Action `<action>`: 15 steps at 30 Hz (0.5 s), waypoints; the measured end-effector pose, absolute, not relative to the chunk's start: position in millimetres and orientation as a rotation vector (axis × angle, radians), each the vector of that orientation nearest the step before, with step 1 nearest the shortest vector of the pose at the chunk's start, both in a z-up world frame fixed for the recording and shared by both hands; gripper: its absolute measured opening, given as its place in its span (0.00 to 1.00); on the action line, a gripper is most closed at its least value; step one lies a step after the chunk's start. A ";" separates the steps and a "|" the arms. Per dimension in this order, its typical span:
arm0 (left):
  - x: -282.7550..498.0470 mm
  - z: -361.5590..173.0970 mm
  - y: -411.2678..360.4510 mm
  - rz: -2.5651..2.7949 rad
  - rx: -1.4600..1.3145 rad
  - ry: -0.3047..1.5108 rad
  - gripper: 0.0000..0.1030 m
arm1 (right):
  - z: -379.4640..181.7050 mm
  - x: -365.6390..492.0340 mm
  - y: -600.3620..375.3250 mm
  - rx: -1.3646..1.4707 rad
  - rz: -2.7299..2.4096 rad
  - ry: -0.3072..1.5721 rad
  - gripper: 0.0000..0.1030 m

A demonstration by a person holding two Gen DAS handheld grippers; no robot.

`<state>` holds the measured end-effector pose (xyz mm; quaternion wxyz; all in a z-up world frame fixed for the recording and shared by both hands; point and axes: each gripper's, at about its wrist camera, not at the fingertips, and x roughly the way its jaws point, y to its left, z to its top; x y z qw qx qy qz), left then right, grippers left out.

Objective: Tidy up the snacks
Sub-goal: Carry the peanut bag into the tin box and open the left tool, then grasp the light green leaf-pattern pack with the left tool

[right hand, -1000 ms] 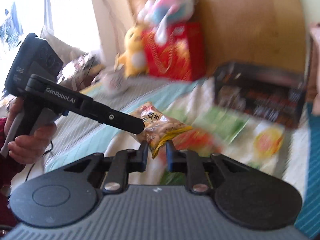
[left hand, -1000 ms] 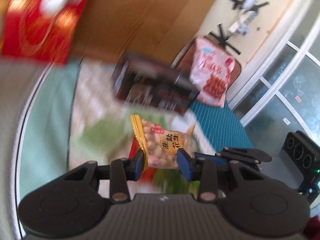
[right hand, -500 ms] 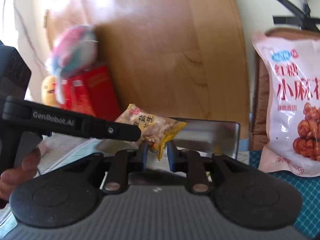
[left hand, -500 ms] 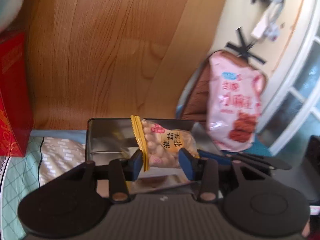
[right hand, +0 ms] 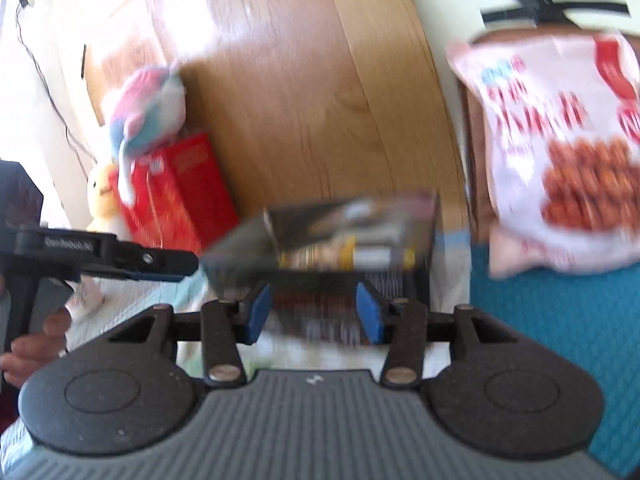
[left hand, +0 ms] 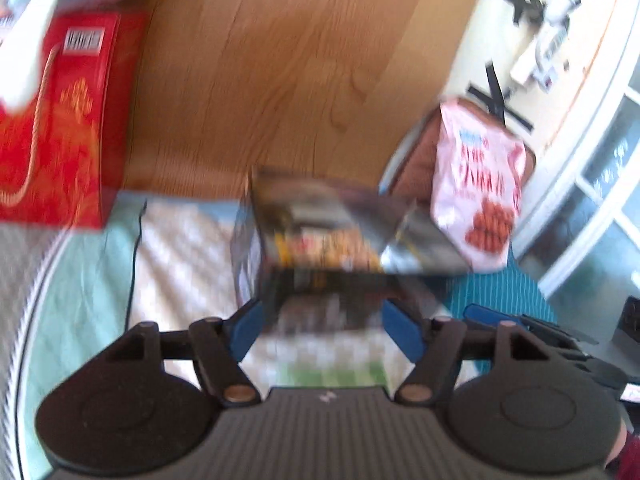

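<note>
Both tools [left hand: 327, 328] [right hand: 316, 312] just opened; peanut packet [left hand: 328, 250] seemingly inside box [left hand: 320, 300].

Ahead of the fingers a glossy dark box [left hand: 340, 248] is catching light against a smooth wooden panel [left hand: 280, 80]; a shiny plastic bag [right hand: 560, 152] is leaning right.

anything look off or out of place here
Nothing clearly spilled or damaged, though both views are blurred. The dark box sits open with a yellow peanut packet inside, and the big pink snack bag leans upright behind it, outside the box.
</note>
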<state>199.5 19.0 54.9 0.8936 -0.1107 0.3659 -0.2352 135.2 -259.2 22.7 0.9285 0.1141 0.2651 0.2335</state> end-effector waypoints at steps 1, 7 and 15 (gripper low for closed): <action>196.1 49.8 17.4 -0.481 -0.218 0.775 0.65 | 18.6 130.1 -256.4 0.230 0.480 0.562 0.50; 191.7 25.1 11.3 -0.472 -0.248 0.898 0.65 | 22.6 106.2 -226.0 0.233 0.583 0.576 0.49; 178.4 18.6 0.1 -0.457 -0.183 0.920 0.64 | -5.2 113.3 -177.3 -0.111 0.549 0.675 0.50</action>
